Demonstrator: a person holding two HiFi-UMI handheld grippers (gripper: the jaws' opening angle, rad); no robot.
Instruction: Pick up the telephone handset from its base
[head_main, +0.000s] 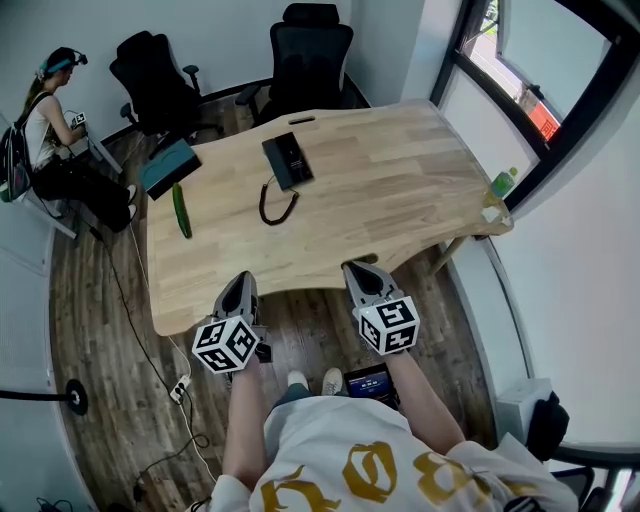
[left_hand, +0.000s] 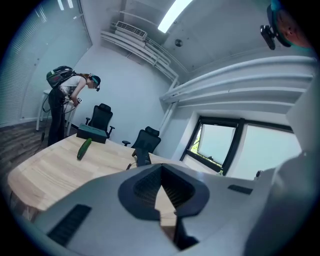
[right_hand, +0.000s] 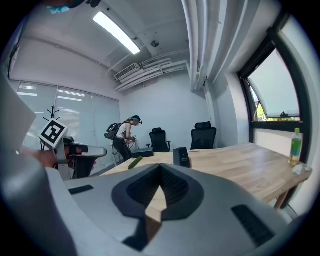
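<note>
The left gripper (left_hand: 161, 172) has its jaws pressed together with nothing between them, and the right gripper (right_hand: 160, 170) looks the same: ribbed pads meeting at the tips, empty. Both are held about level, dipping slightly, side by side at the near edge of the table (head_main: 400, 180), tips just reaching that edge.

The telephone (head_main: 287, 160) lies ahead of both, well apart from them, towards the far edge and a little left of the table's middle. It falls between the lines of the 2 grippers, so neither hand is plainly nearer; the left has perhaps the straighter path. Its long axis runs roughly from near edge to far edge, leaning slightly left at the far end. The handset seems to sit on its base, but at this range it cannot be told apart from the black body, nor which side it lies on. The cord (head_main: 275, 205) loops out on the near side, between telephone and jaws, so a reach would likely pass over it.

No brand or label can be read on the telephone. The only markings legible are the black-and-white square patterns on the gripper cubes
</note>
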